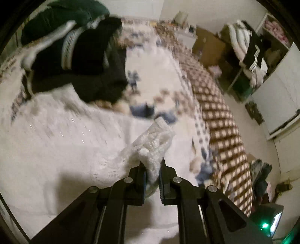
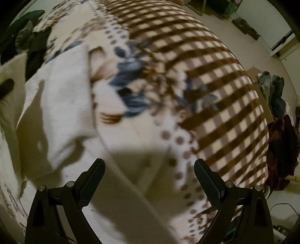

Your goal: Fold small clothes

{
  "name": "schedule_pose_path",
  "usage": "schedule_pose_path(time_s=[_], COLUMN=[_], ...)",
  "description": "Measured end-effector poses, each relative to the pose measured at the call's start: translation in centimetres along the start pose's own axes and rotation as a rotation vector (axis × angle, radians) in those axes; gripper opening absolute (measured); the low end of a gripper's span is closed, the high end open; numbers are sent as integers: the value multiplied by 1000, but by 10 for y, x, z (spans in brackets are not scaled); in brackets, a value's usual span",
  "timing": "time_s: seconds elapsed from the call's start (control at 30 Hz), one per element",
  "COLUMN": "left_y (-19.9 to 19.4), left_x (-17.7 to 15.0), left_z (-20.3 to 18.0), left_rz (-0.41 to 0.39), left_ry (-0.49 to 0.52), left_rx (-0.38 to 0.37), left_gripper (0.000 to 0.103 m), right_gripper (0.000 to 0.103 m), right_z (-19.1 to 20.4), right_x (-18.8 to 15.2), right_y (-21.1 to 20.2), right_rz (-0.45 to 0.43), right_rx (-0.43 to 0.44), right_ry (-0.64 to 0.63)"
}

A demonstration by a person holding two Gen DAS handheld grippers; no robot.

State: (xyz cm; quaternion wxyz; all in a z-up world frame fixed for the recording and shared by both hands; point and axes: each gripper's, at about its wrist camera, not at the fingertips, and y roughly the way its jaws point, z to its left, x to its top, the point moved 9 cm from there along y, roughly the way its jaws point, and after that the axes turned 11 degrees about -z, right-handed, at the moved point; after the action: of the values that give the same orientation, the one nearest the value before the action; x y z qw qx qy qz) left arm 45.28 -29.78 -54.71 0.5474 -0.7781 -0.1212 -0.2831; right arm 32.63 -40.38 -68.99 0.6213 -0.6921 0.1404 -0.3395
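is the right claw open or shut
Open: the right claw has its fingers spread wide, nothing between them, above the patterned bedspread.

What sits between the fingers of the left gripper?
A small white fuzzy sock-like garment, pinched by the left gripper; the left wrist view shows this. The right gripper is open, holding nothing.

A bed (image 1: 221, 112) filled most of both views, its cover printed with brown checks, dotted bands and blue flowers on cream. Beyond it a pale floor (image 1: 241, 123) ran to white walls (image 1: 211, 11). An open shelf unit (image 1: 247, 62) stood against the far wall, stuffed with bedding and dark clothes, a white door (image 1: 279, 90) beside it. A brown cabinet (image 1: 208, 47) stood near the bed's far end. A heap of clothes (image 2: 281, 105) lay on the floor by the bed. Warm, dim light cast hard shadows on the cover. A green light (image 1: 264, 225) glowed low in the corner.
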Motion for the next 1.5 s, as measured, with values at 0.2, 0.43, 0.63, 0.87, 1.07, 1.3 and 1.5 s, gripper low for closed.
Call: schedule_pose_path(time_s=[0.2, 0.43, 0.63, 0.87, 1.07, 1.3, 1.5], left_y=[-26, -80, -84, -88, -90, -77, -73], left_x=[-5, 8, -26, -54, -53, -49, -49], left_z=[27, 149, 246, 279, 283, 287, 280], left_rz=[-2, -85, -32, -10, -12, 10, 14], left_ry=[-39, -152, -278, -341, -324, -302, -296], left_rx=[2, 201, 385, 439, 438, 416, 399], left_gripper=[85, 90, 90, 90, 90, 90, 90], right_gripper=[97, 97, 90, 17, 14, 5, 25], right_z=[-46, -11, 52, 101, 84, 64, 83], right_x=[17, 65, 86, 75, 75, 81, 84], right_y=[-15, -50, -33, 3, -37, -33, -27], right_rz=[4, -8, 3, 30, -50, -15, 76], right_rx=[134, 444, 468, 338, 309, 288, 469], right_ry=[103, 171, 78, -26, -48, 7, 120])
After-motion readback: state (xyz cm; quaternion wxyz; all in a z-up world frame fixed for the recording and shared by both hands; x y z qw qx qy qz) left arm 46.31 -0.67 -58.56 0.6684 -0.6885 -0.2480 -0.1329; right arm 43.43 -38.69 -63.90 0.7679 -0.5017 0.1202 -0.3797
